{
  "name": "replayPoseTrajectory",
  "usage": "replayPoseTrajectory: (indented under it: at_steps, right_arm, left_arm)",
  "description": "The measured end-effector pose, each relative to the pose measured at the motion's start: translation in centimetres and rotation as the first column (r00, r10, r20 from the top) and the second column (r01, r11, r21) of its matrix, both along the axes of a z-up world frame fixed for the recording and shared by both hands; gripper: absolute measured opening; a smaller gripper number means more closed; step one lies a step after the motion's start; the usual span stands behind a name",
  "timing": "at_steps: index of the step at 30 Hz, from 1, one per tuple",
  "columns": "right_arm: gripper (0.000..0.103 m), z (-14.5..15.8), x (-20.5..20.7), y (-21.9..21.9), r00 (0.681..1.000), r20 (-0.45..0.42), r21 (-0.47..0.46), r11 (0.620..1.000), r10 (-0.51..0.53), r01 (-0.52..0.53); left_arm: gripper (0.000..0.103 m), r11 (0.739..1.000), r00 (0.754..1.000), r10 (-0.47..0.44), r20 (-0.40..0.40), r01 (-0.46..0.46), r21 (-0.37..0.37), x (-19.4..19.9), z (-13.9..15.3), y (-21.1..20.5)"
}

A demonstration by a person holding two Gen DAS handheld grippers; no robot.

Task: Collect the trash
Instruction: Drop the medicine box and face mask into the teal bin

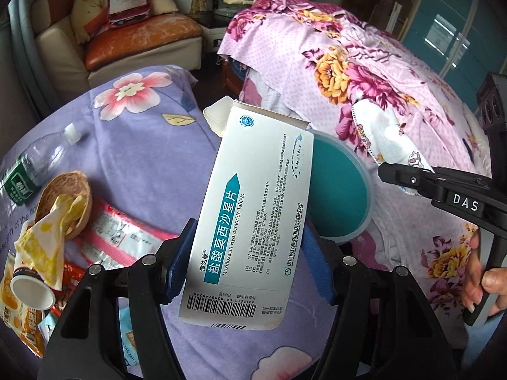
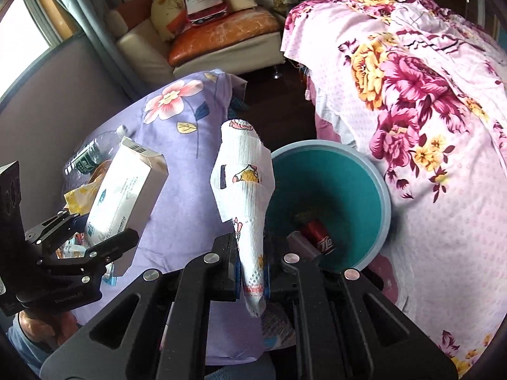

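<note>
Trash held in both grippers, over the gap between two cloth-covered surfaces. Left gripper point(image 1: 250, 269): blue pads clamped on the sides of a white medicine box point(image 1: 250, 215), printed "Moxifloxacin Hydrochloride Tablets", top flap open, box tilted up and away from the camera. Right gripper point(image 2: 252, 272): jaws pressed nearly together, pinching the lower end of a printed paper towel point(image 2: 244, 177); the rest of it stands up above the jaws, folded and curled.

Teal bin point(image 2: 377, 196) just beyond the right gripper, between the lilac floral cloth point(image 2: 187, 171) and the pink floral cloth point(image 2: 427, 145); red can point(image 2: 318, 236) lying inside.

More litter on the lilac cloth, left side: clear plastic bottle point(image 1: 38, 158), brown paper cup-liner point(image 1: 71, 196), yellow-printed wrapper point(image 1: 47, 240), pink-edged packet point(image 1: 123, 240), small white cup point(image 1: 31, 291).

Person's fingers point(image 1: 484, 288) around the right gripper's handle.
</note>
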State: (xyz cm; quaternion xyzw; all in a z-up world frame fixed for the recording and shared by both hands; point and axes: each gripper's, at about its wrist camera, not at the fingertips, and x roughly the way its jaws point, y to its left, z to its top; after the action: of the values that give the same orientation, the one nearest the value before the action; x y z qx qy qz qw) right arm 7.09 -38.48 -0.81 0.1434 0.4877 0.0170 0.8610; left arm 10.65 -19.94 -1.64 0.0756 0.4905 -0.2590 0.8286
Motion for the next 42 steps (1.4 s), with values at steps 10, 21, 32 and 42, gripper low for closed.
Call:
replayPoseTrajectory:
  at_steps: [10,21,32,42]
  right_arm:
    - [0.009,-2.0,0.3,-5.1,0.998,-0.018,0.017,0.998,-0.055,0.056]
    - [0.010,-3.8,0.7,-8.3,0.994,-0.052,0.038,0.994,-0.099,0.101]
    - [0.011,-4.5,1.5,-8.1,0.994,-0.067,0.037,0.995,-0.090,0.093]
    - [0.057,-5.0,2.3,-6.5,0.993,-0.094,0.028,0.997,-0.075,0.078]
  left_arm:
    - [0.066,0.997,0.995,-0.064,-0.077,0.068,0.047,2.0,-3.0,-6.9]
    - [0.073,0.992,0.989,-0.092,-0.116,0.101,0.075,3.5,-4.9,-10.6]
    - [0.089,0.996,0.994,-0.020,-0.107,0.030,0.085,4.2,-5.0,-8.8]
    - [0.089,0.998,0.993,0.017,-0.113,-0.010,0.066,3.6,-4.6,-5.9]
